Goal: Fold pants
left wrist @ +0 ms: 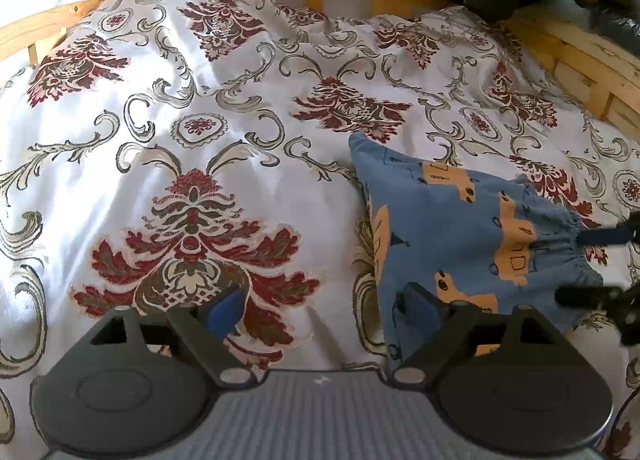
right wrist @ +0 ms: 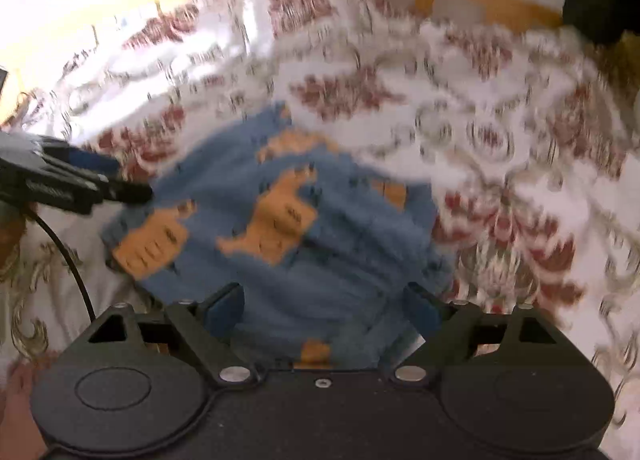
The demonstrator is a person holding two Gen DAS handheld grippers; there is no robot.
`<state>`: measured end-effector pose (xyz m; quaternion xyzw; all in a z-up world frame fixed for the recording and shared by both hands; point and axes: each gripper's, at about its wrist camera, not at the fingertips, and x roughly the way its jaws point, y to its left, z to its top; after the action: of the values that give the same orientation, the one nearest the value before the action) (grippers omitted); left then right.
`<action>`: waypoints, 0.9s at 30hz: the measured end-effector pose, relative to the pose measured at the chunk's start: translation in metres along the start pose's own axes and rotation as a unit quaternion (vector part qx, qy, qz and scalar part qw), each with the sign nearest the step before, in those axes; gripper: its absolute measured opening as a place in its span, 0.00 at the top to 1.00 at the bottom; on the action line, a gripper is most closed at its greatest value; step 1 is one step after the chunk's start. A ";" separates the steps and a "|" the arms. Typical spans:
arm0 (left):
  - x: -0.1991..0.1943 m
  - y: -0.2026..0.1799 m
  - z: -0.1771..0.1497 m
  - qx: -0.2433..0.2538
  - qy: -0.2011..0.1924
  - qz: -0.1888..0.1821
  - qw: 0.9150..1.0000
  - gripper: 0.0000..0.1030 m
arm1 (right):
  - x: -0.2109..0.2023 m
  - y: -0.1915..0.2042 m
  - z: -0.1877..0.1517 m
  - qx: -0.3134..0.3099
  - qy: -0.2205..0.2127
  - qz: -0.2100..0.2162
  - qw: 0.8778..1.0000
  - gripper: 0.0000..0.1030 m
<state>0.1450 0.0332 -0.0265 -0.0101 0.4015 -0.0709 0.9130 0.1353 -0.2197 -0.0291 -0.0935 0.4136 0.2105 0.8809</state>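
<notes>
both grippers stand wide open with nothing between their fingers: our left gripper (left wrist: 320,312) hovers over the bedspread (left wrist: 180,132) with its right finger just at the near left edge of the pants (left wrist: 460,228), and our right gripper (right wrist: 322,308) hangs over the near part of the pants (right wrist: 288,220), fabric showing between its spread fingers, though that view is too blurred for us to tell whether the pads touch cloth. the pants, blue with orange trucks, lie already folded into a compact bundle on the bed, right of centre in the left view, elastic waistband to the right. the right gripper's tips (left wrist: 592,260) show at the waistband edge in the left view, and the left gripper (right wrist: 120,188) shows at the bundle's left side in the right view. we judge the fold nearly done, with a last tidy or final fold left. to do it well we should pinch both layers at matching corners, lift low, carry the edge across evenly and lay it down flat so the soft cloth does not bunch or drag the bedspread.
</notes>
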 end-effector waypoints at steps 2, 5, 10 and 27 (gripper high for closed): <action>-0.001 0.001 0.000 -0.001 0.002 0.002 1.000 0.11 | -0.007 -0.005 -0.001 0.018 -0.016 0.003 1.000 0.15; -0.005 0.001 0.005 -0.001 0.001 -0.001 1.000 0.10 | -0.023 -0.014 0.003 0.055 -0.068 0.015 0.996 0.07; 0.001 -0.007 0.033 0.012 -0.024 -0.011 1.000 0.08 | -0.021 -0.021 0.009 0.079 -0.104 0.033 0.991 0.07; 0.074 0.003 0.085 -0.028 -0.007 0.016 0.999 0.09 | -0.025 -0.059 0.010 0.153 -0.124 0.060 0.979 0.01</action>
<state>0.2578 0.0232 -0.0232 -0.0295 0.3972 -0.0455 0.9161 0.1543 -0.2768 -0.0037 0.0942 0.3329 0.2070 0.9151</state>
